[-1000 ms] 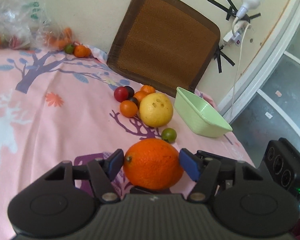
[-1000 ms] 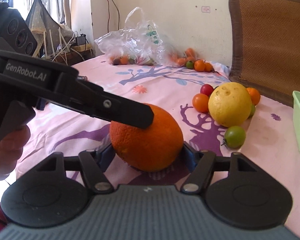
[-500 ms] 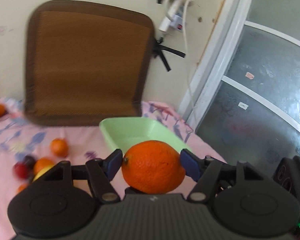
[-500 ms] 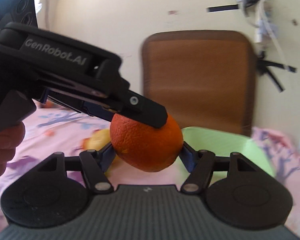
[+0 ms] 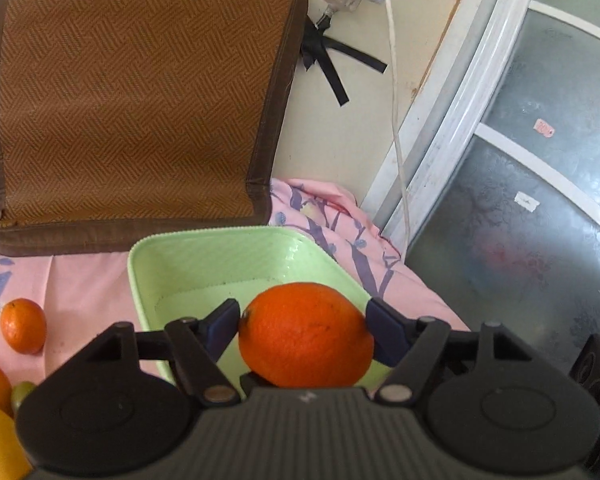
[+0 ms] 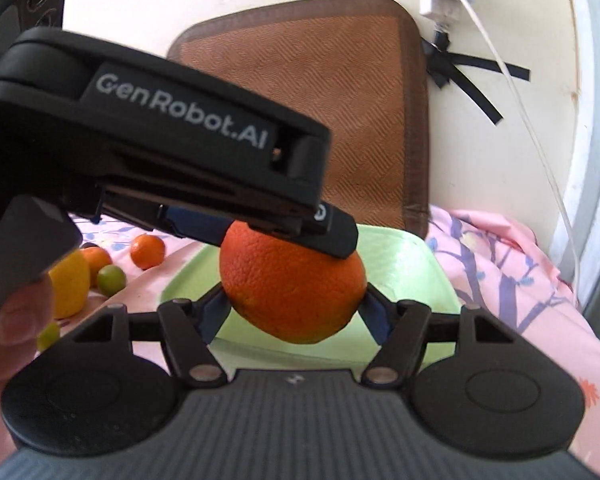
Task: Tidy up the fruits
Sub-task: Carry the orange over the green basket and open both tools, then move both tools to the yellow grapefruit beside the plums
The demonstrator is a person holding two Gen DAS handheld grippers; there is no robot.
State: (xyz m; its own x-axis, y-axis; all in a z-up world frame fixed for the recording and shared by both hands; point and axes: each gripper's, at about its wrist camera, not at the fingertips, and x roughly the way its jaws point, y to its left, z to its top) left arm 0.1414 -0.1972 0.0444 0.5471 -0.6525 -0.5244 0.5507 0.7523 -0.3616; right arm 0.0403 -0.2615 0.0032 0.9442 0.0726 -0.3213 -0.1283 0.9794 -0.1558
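A large orange (image 5: 306, 334) hangs over the near part of the empty light-green bowl (image 5: 204, 264). My left gripper (image 5: 302, 320) has the orange between its blue pads; both pads still touch it while the jaws are opening. In the right wrist view the same orange (image 6: 292, 288) sits between the pads of my right gripper (image 6: 294, 312), which is shut on its lower sides. The left gripper's finger (image 6: 332, 234) crosses in from the left and lies on top of the fruit. The bowl (image 6: 404, 264) shows behind and below it.
A brown woven cushion (image 5: 132, 96) leans on the wall behind the bowl. Left of the bowl lie a small orange fruit (image 5: 23, 325), a yellow citrus (image 6: 70, 284) and a lime (image 6: 111, 279). A white cable (image 5: 396, 120) and a glass door (image 5: 540, 200) stand at the right, past the pink sheet's edge.
Both grippers have carried the orange up off the sheet and rightward, from beside the fruit pile to above the green bowl. The left pads stand slightly wider apart.
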